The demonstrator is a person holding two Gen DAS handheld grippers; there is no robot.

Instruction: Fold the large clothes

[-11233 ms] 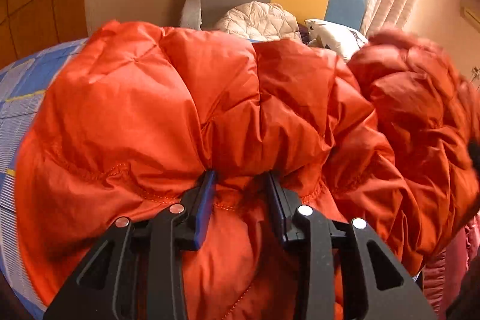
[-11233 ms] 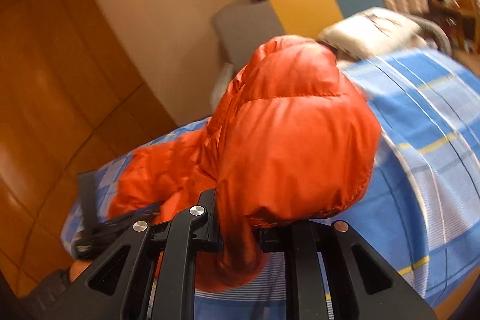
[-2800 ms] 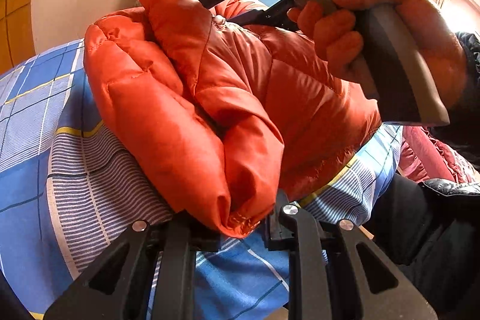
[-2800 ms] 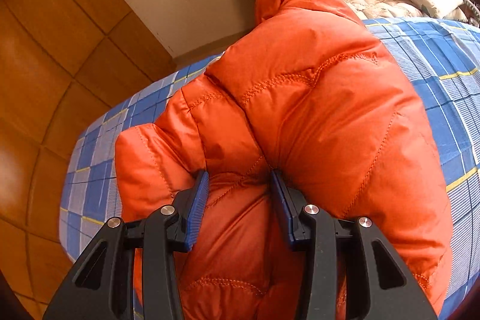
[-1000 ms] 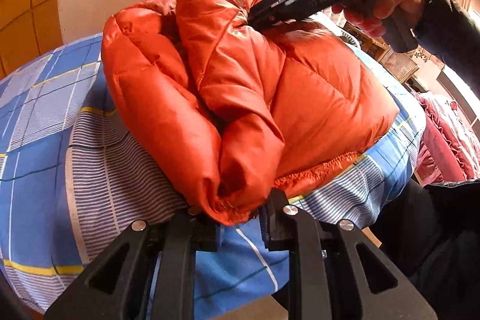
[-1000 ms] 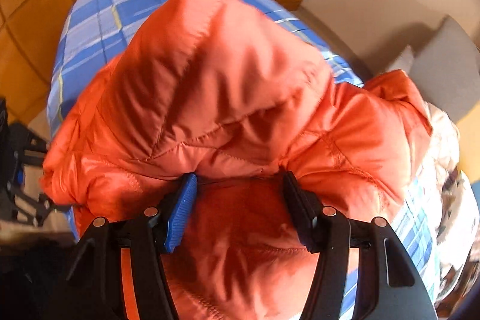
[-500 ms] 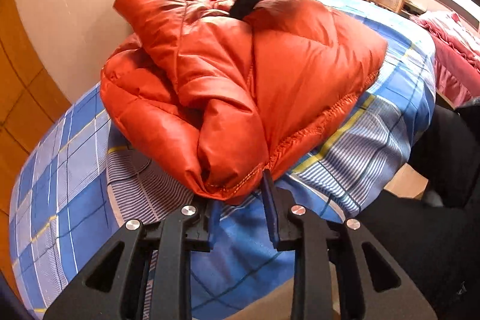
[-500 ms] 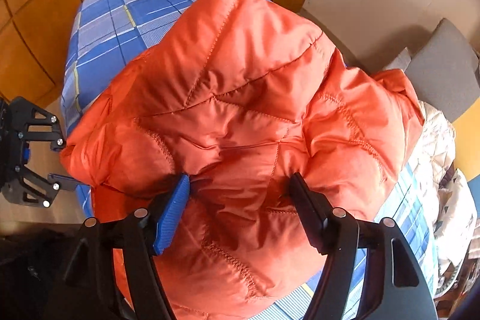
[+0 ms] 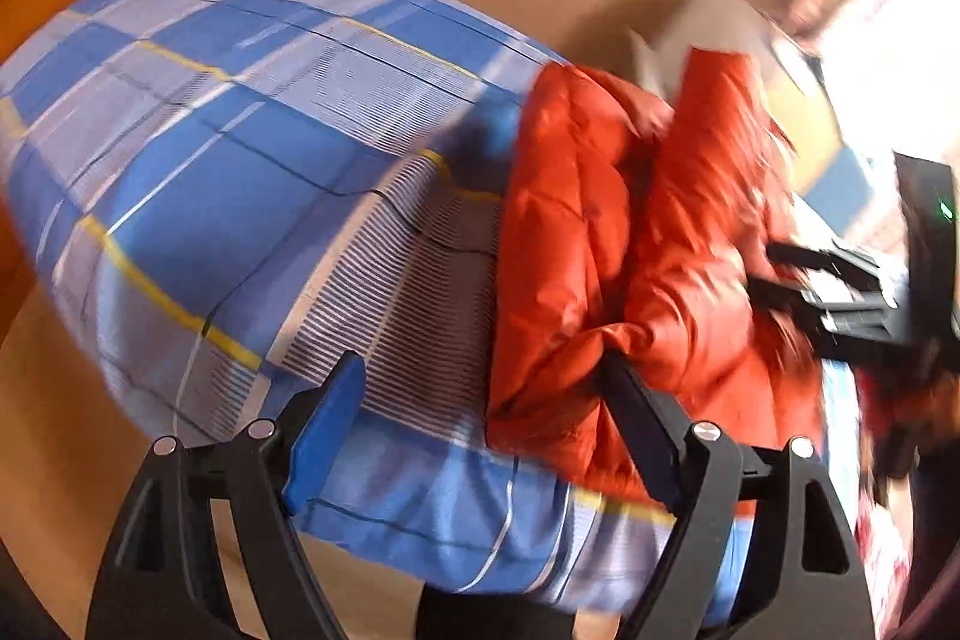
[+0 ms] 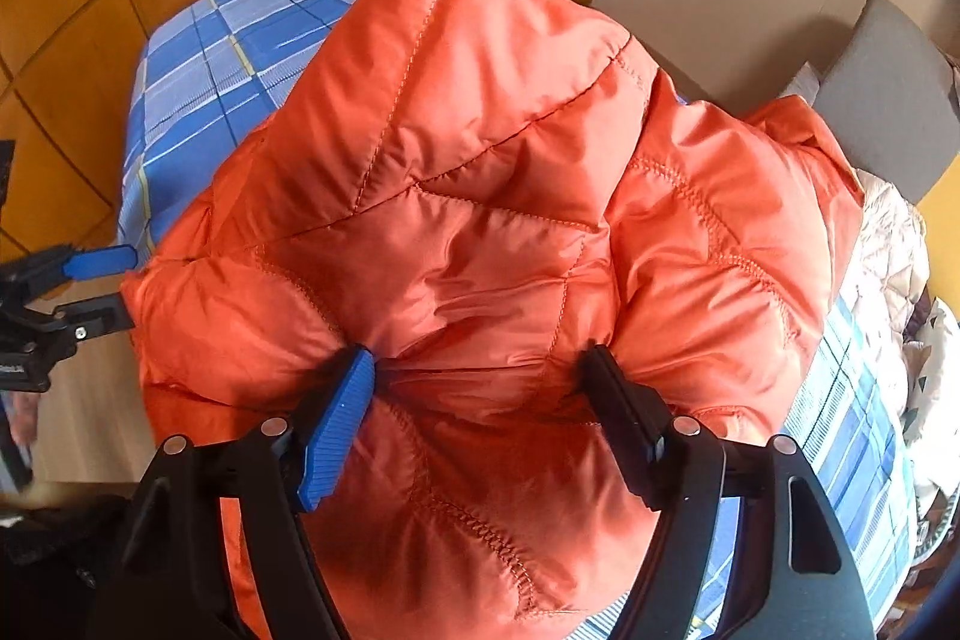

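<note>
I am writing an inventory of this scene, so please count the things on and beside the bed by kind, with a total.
Orange puffer jacket: 1
Blue plaid bed cover: 1
Grey cushion: 1
White quilted item: 1
Grippers: 2, the left gripper and the right gripper
Total: 6

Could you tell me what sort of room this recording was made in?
Most likely a bedroom: the orange puffer jacket lies on a bed with a blue plaid sheet, a padded grey headboard panel stands against the wall, and white quilted bedding is piled beside it.
</note>
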